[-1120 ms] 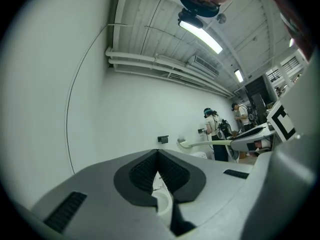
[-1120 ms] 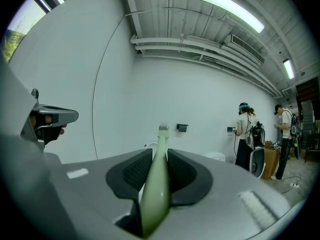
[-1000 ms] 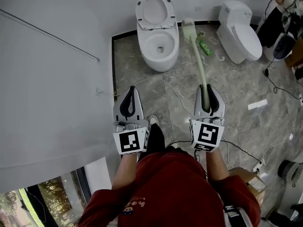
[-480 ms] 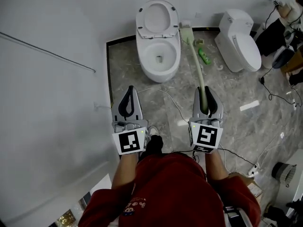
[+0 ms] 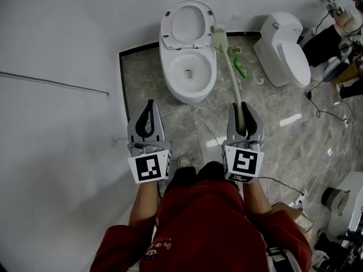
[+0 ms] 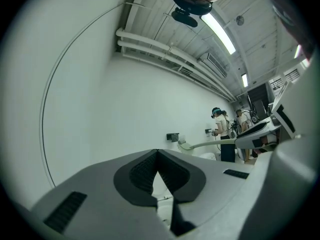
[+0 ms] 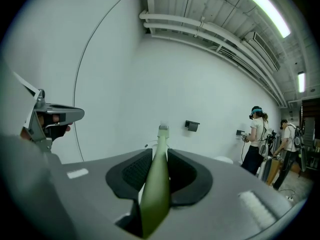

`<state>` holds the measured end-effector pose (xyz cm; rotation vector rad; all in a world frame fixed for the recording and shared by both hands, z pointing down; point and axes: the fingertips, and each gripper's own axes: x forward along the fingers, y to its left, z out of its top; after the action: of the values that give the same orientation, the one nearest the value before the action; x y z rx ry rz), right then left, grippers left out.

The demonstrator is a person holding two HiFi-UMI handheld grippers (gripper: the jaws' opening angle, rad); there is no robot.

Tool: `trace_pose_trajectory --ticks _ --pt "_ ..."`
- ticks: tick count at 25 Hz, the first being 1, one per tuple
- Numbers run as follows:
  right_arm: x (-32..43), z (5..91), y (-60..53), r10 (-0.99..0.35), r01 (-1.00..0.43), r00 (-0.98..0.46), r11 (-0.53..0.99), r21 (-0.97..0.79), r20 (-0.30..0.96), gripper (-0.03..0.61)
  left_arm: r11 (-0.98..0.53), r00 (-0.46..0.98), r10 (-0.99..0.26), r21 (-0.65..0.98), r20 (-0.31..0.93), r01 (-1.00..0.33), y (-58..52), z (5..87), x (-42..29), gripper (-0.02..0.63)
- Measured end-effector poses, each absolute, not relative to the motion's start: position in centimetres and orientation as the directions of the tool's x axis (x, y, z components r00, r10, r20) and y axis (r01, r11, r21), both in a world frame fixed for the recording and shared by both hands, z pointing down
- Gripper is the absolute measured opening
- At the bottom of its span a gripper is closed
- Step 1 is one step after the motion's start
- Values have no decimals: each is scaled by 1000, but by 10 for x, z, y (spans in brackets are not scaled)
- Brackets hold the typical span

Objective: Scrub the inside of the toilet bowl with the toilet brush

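A white toilet [image 5: 187, 67] with its lid raised stands against the wall ahead; its bowl is open. My right gripper [image 5: 244, 106] is shut on the pale green handle of the toilet brush [image 5: 233, 81]. The brush head [image 5: 219, 37] points forward and shows just right of the bowl's rim, outside the bowl. In the right gripper view the handle [image 7: 156, 184] runs out between the jaws toward the white wall. My left gripper [image 5: 150, 103] is shut with nothing in it, left of the toilet's front. The brush [image 6: 200, 145] also crosses the left gripper view.
A second toilet [image 5: 283, 47] with its lid down stands at the right. A green bottle [image 5: 241, 68] lies on the marble floor between the two toilets. A white cable [image 5: 198, 118] and a white strip [image 5: 290, 120] lie on the floor. Two people [image 7: 260, 139] stand at the far right.
The person has stepped forward and both grippers have come nearer the toilet. The brush head now sits beside the bowl's right rim. Both grippers stay shut.
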<state>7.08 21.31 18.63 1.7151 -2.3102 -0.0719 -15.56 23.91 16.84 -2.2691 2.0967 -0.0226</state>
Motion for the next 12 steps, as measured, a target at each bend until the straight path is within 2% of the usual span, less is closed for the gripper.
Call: trace_pose_trajectory --ticks 12 --pt "77 230 145 -934 -942 -271 307 135 232 104 -121 120 -993 -59 19 -991 166 197 -136 6"
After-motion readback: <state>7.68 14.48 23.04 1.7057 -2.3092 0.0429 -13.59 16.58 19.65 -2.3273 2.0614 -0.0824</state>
